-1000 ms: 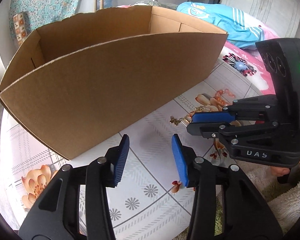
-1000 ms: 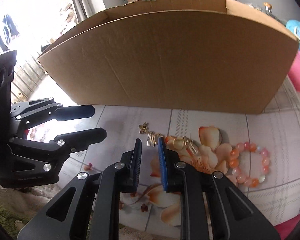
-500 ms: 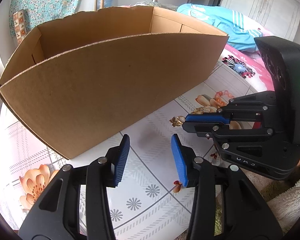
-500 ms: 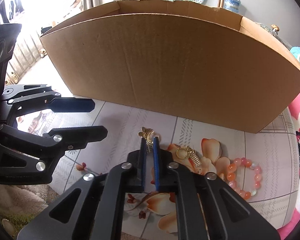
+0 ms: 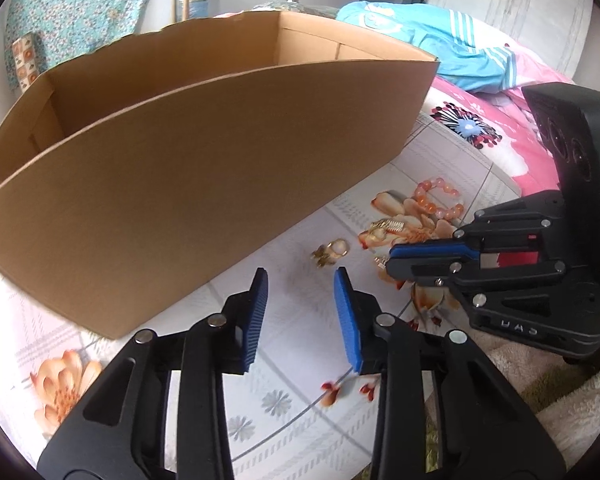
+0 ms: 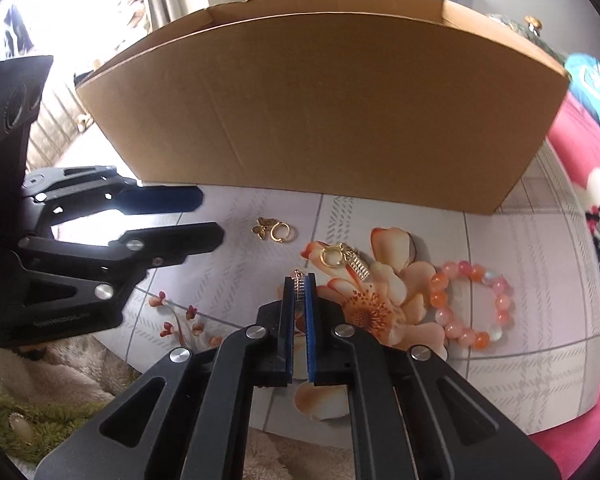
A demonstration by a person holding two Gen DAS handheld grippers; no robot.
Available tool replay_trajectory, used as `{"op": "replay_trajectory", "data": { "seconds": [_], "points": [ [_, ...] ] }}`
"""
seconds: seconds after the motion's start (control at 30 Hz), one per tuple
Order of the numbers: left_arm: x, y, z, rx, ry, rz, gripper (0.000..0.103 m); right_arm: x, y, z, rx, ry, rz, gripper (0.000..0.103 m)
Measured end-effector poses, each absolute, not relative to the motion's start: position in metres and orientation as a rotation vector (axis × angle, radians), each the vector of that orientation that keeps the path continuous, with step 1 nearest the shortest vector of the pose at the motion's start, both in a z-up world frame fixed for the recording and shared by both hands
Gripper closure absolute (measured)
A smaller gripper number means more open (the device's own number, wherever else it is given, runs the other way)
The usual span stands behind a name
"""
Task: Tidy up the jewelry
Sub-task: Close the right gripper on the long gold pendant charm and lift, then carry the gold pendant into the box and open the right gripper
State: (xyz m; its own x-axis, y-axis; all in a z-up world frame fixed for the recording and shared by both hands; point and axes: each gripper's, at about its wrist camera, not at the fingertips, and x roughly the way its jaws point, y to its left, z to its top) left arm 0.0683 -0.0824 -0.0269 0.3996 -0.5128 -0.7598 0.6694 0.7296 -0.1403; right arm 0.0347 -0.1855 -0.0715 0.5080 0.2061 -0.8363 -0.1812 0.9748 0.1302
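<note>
My right gripper (image 6: 299, 282) is shut on a small ridged gold earring (image 6: 299, 289), just above the floral table top (image 6: 240, 280). A gold butterfly ring (image 6: 274, 230) lies ahead of it to the left. A matching gold hoop earring (image 6: 342, 258) and a bracelet of orange and pink beads (image 6: 472, 304) lie to the right. An open cardboard box (image 6: 320, 108) stands behind them. My left gripper (image 5: 300, 276) hovers short of the butterfly ring (image 5: 330, 251), its jaws closing with nothing between them. The right gripper (image 5: 388, 264) shows at the right in the left wrist view.
Pink flowered bedding (image 5: 496, 120) and a blue garment (image 5: 440, 40) lie beyond the table's right edge. A fluffy beige rug (image 6: 60, 380) runs along the near edge. The box wall (image 5: 180, 180) blocks the far side of the table.
My right gripper shut on the small gold earring and drew back from the butterfly ring with it. The gap between the left gripper's jaws has narrowed.
</note>
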Motion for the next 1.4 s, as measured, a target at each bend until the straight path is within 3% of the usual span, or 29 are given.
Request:
{"op": "replay_trajectory", "data": {
  "seconds": [0.23,0.4,1.4],
  "points": [
    [0.072,-0.106,-0.029,0.28,0.874,-0.772,0.075,0.033,-0.191,-0.074,0.055,0.997,0.236,0.098],
    [0.074,-0.114,-0.035,0.335,0.873,-0.768,0.087,0.03,-0.194,-0.074,0.069,0.992,0.242,0.098],
    [0.06,-0.111,-0.025,0.387,0.817,-0.839,0.092,0.034,-0.208,-0.072,0.092,0.991,0.256,0.098]
  ]
}}
